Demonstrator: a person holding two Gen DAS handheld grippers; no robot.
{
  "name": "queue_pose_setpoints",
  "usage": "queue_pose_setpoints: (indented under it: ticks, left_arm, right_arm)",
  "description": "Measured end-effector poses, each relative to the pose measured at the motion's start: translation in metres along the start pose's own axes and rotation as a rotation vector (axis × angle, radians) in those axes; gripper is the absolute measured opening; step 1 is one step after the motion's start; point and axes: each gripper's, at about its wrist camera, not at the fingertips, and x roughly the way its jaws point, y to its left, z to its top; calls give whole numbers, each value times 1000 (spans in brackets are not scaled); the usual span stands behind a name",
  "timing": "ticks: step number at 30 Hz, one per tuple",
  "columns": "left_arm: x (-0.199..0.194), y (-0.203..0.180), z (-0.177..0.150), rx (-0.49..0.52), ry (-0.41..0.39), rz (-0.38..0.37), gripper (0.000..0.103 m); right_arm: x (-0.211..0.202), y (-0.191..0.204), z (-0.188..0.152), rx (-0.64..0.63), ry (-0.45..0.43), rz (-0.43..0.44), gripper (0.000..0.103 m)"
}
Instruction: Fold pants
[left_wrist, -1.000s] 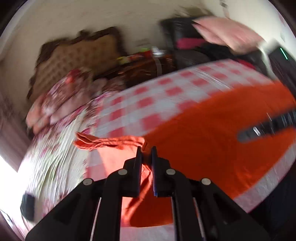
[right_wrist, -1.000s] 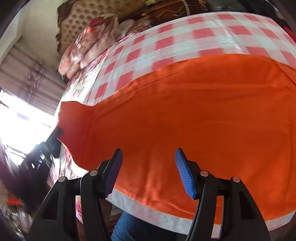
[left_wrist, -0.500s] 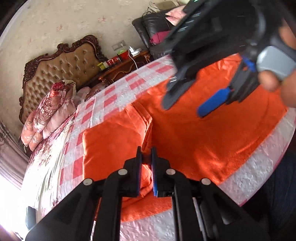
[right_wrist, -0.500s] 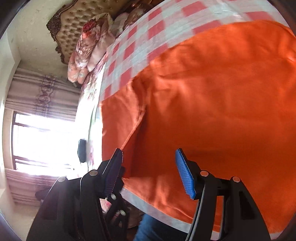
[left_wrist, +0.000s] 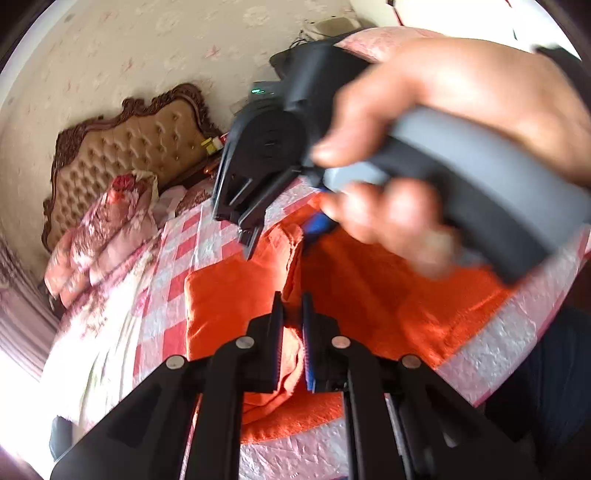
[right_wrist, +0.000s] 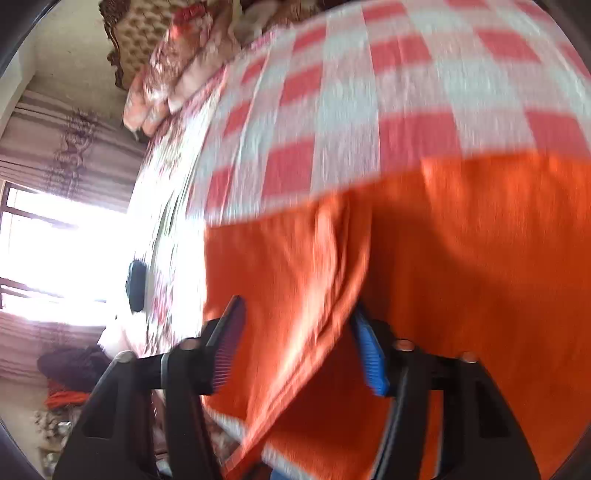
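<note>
The orange pants (left_wrist: 388, 295) lie on a red-and-white checked bedspread (left_wrist: 192, 243). My left gripper (left_wrist: 291, 314) is shut on a fold of the pants' near edge, the leg end doubled back over the rest. My right gripper (right_wrist: 299, 317) is open, its jaws wide on either side of the folded edge of the pants (right_wrist: 461, 258), low over the cloth. In the left wrist view the right gripper (left_wrist: 273, 229) and the hand holding it fill the upper right, its tips down at the fold.
A tufted headboard (left_wrist: 133, 147) and floral pillows (left_wrist: 107, 229) stand at the far end of the bed. A bright window with curtains (right_wrist: 55, 240) is to the left. A dark object (right_wrist: 136, 280) lies at the bed's left edge.
The left gripper carried the leg end over and laid it doubled on the pants. The right gripper moved left and down to the folded edge, staying open.
</note>
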Motion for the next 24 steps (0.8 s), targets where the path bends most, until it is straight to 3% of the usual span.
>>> queue_pose_setpoints:
  ticks: [1, 7, 12, 19, 24]
  left_arm:
    - [-1, -6, 0, 20, -2, 5, 9]
    - [-2, -49, 11, 117, -40, -3, 9]
    - [15, -85, 6, 201, -13, -43, 9]
    - [6, -93, 12, 226, -56, -31, 9]
    - [6, -106, 18, 261, -76, -52, 9]
  right_arm:
    - [2, -1, 3, -7, -6, -5, 6]
    - [-34, -21, -6, -20, -119, 21, 6]
    - [-34, -63, -8, 55, -105, 4, 6]
    - [-55, -69, -18, 55, -161, 36, 6]
    - [-62, -83, -18, 78, -166, 8, 6]
